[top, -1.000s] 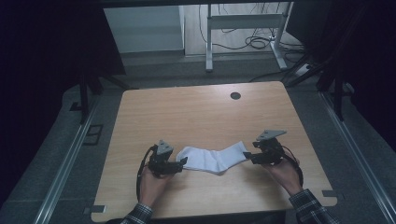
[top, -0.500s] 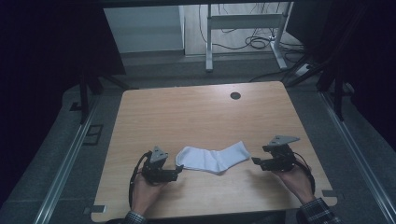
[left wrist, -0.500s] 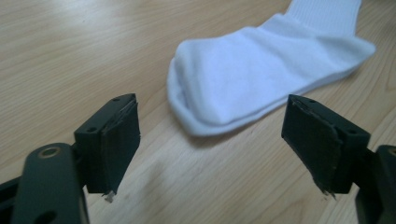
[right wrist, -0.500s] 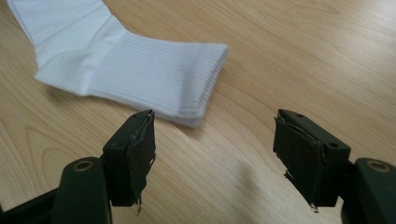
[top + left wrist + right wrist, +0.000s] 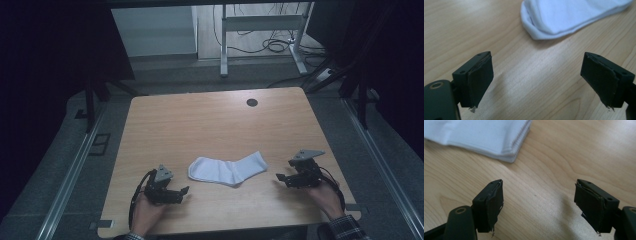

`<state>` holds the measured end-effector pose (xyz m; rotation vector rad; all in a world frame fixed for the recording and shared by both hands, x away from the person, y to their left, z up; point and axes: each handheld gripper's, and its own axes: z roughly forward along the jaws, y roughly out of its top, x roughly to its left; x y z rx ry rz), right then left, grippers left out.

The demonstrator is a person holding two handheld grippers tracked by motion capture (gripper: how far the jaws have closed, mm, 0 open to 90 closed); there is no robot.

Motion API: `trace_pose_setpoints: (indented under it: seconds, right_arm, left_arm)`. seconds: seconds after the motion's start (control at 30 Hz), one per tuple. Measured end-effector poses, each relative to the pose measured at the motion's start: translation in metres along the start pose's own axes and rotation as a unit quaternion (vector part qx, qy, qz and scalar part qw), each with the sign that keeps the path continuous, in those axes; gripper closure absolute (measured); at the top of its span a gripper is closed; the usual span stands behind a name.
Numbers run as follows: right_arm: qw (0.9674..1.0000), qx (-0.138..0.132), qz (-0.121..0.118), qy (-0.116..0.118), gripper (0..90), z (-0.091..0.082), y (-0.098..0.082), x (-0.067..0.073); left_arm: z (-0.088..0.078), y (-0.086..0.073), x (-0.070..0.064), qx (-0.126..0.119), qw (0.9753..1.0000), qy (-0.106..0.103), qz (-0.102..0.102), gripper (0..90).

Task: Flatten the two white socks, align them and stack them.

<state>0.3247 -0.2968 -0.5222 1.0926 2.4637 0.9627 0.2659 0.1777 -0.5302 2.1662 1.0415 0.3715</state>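
**White sock flat on worktop, both hand-held grippers open and clear of it**

A white sock (image 5: 227,169) lies flat on the wooden worktop (image 5: 210,125), toward the near edge and roughly midway between its left and right sides. It lies crosswise with a slight bend at mid-length: one end points toward the person's left, the other is angled up toward the right. In the left gripper view the rounded, doubled edge of the sock (image 5: 564,17) rests on the wood, ahead of the jaws and apart from them. In the right gripper view the ribbed, layered end of the sock (image 5: 481,136) lies ahead of the jaws and to the upper left, also apart from them.

The left hand-held gripper (image 5: 183,191) sits near the front left of the worktop, held in the person's left hand (image 5: 145,212), below and to the left of the sock's near end. Its jaws stand wide apart with bare wood between them; it grips nothing.

The right hand-held gripper (image 5: 281,179) sits to the right of the sock, held in the person's right hand (image 5: 325,196), with a plaid sleeve cuff (image 5: 346,227) at the bottom edge. Its jaws are likewise spread wide over bare wood and hold nothing.

Farther back on the worktop there is a round dark grommet hole (image 5: 252,102). Beyond the worktop, a grey metal frame (image 5: 260,22) stands on the floor with cables (image 5: 272,45) lying beside it.
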Motion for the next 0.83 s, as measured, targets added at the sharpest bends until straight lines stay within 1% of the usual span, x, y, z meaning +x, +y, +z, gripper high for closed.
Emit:
trace_pose_setpoints:
  seconds: [0.07,0.13,0.2,0.27,0.33,0.47,0.53,0.83]
  right_arm:
    - [0.9999,0.010,-0.003,-0.001,21.4,0.004,-0.002,-0.001]
    - [0.9999,0.016,-0.005,-0.001,20.5,0.006,-0.004,-0.001]
    - [0.9998,0.014,-0.010,0.001,16.3,0.009,-0.005,-0.002]
    - [0.9999,0.010,-0.013,0.004,12.3,0.010,-0.006,-0.002]
    - [0.9998,0.005,-0.018,0.007,8.1,0.013,-0.007,-0.002]
    - [0.9999,-0.012,-0.011,0.004,6.1,0.015,-0.009,-0.002]
    - [0.9997,-0.024,-0.005,-0.002,5.2,0.016,-0.011,0.000]
    - [0.9997,-0.023,-0.004,-0.003,4.8,0.017,-0.011,0.000]
  left_arm:
    - [0.003,-0.002,-0.001,0.013,0.9999,0.002,0.010,11.0]
    - [0.005,-0.003,-0.002,0.019,0.9996,0.005,0.020,10.7]
    - [0.007,-0.003,-0.003,0.022,0.9995,0.003,0.023,10.5]
    - [0.009,-0.004,-0.003,0.032,0.9991,0.001,0.029,10.4]
    - [0.011,-0.006,-0.002,0.027,0.9994,-0.010,0.016,9.9]
    - [0.011,-0.009,0.001,0.013,0.9998,-0.009,0.013,9.7]
    - [0.011,-0.009,0.001,0.013,0.9998,-0.008,0.014,9.7]
    - [0.012,-0.008,0.002,0.014,0.9998,-0.008,0.015,9.9]
